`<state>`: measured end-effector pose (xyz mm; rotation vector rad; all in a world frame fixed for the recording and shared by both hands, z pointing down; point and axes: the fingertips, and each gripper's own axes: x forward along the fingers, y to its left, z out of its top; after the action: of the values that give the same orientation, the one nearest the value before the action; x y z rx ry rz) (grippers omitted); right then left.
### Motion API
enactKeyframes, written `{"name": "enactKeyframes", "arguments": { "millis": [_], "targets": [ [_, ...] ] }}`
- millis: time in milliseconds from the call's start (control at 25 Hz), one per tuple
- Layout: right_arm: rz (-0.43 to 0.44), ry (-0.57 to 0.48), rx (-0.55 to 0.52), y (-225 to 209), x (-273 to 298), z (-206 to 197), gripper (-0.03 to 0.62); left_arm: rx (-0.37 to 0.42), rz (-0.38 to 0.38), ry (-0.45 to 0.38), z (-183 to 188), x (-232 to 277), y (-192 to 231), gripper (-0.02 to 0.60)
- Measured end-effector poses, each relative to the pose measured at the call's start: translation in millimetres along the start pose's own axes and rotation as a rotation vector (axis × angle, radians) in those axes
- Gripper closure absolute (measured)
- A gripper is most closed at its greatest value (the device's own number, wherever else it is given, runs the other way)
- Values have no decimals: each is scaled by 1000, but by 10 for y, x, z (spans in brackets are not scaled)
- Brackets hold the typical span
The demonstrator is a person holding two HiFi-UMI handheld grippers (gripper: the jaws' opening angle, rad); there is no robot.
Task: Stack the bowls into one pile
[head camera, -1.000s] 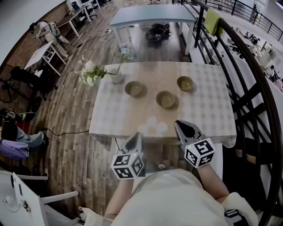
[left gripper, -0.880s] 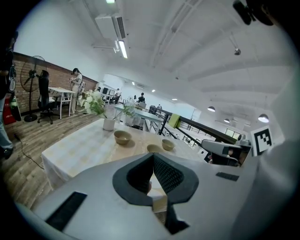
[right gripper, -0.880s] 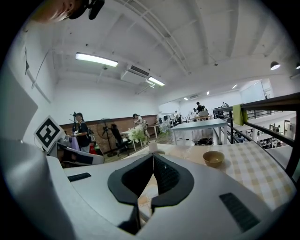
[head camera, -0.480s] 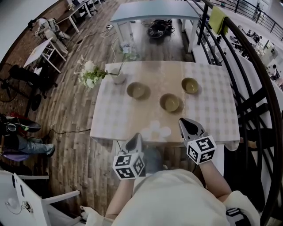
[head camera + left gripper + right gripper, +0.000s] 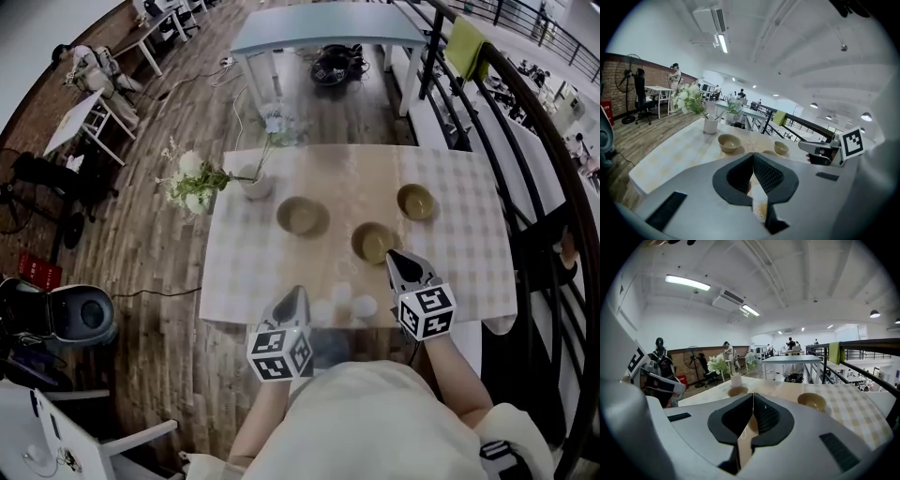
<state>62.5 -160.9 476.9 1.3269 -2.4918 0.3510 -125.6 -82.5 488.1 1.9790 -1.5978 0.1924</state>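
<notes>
Three olive-brown bowls stand apart on the checked tablecloth (image 5: 469,262): a left bowl (image 5: 301,216), a middle bowl (image 5: 375,242) and a right bowl (image 5: 415,201). My right gripper (image 5: 397,260) is shut and empty, its tips just at the near right rim of the middle bowl. Over the table's near edge hangs my left gripper (image 5: 296,296), shut and empty too. The left gripper view shows the left bowl (image 5: 729,142) and the right bowl (image 5: 781,147). The right gripper view shows the right bowl (image 5: 812,401) and the left bowl (image 5: 738,391).
A white vase of flowers (image 5: 251,182) stands at the table's far left corner. Three small white round things (image 5: 341,302) lie near the front edge. A black railing (image 5: 525,159) runs along the right. Another table (image 5: 319,33) stands beyond, and a person's sleeve shows below.
The view has moved closer to the table. My right gripper has gone forward to the middle bowl's near rim; the left one has come up to the table edge.
</notes>
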Motion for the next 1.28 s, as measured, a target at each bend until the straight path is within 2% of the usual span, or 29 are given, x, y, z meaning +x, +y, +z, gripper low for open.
{"name": "enactKeyframes", "arguments": {
  "millis": [320,640,920,1280],
  "targets": [
    [-73,73,-22,-235,390,-166,592,-5,-26,16,161,326,287,577],
    [-108,178,-29,-447,694,-447,588,-13,-44,48,203,568,448,576],
    [-147,270,-35,-676,911,-711,529,7,-54,82,235,745,531,577],
    [-186,369,-39,-879,1047,-988,517,25,-71,109,267,931,568,576]
  ]
}}
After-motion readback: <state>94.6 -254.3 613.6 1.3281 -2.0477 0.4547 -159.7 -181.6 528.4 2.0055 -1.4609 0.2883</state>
